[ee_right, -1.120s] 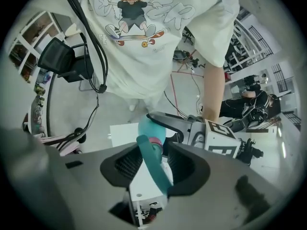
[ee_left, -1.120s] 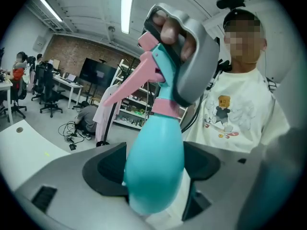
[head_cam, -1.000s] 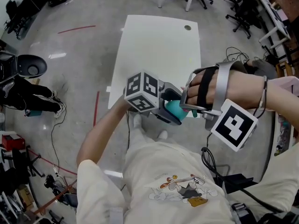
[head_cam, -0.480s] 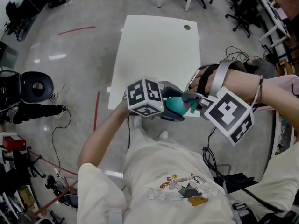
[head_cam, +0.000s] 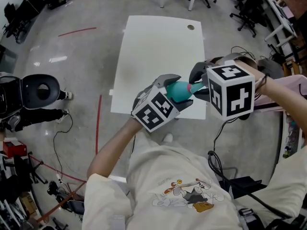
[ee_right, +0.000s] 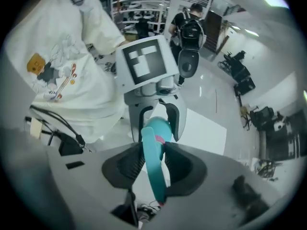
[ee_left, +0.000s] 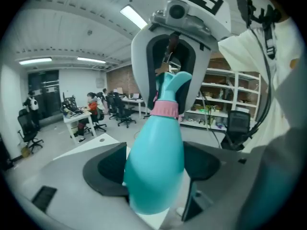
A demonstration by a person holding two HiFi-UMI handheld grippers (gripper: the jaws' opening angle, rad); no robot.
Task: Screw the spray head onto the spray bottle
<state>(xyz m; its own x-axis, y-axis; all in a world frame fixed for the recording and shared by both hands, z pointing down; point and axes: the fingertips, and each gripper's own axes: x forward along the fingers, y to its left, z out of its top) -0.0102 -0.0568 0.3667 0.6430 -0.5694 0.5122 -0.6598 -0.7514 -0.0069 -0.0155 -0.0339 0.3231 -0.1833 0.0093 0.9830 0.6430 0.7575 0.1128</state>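
Observation:
My left gripper (head_cam: pixel 173 96) is shut on the belly of the teal spray bottle (ee_left: pixel 156 162), held in the air over the near edge of the white table (head_cam: pixel 158 47). The bottle's neck carries a pink collar (ee_left: pixel 165 108). The teal spray head (ee_right: pixel 153 171) sits on that neck. My right gripper (head_cam: pixel 197 85) meets it from the right and is shut on the spray head; its jaws have just been closing with the head between them. The two grippers face each other, nose to nose.
A hole (head_cam: pixel 191 27) marks the table's far end. Office chairs (head_cam: pixel 249 8) stand beyond it. A black machine (head_cam: pixel 33 87) is on the floor at the left, cables (head_cam: pixel 220 166) trail at the right. A person with a backpack (ee_right: pixel 192 28) stands further off.
Both grippers moved up the picture, over the table's near edge. The left gripper swung, its cube now low left. The right gripper rolled, its cube now above its jaws.

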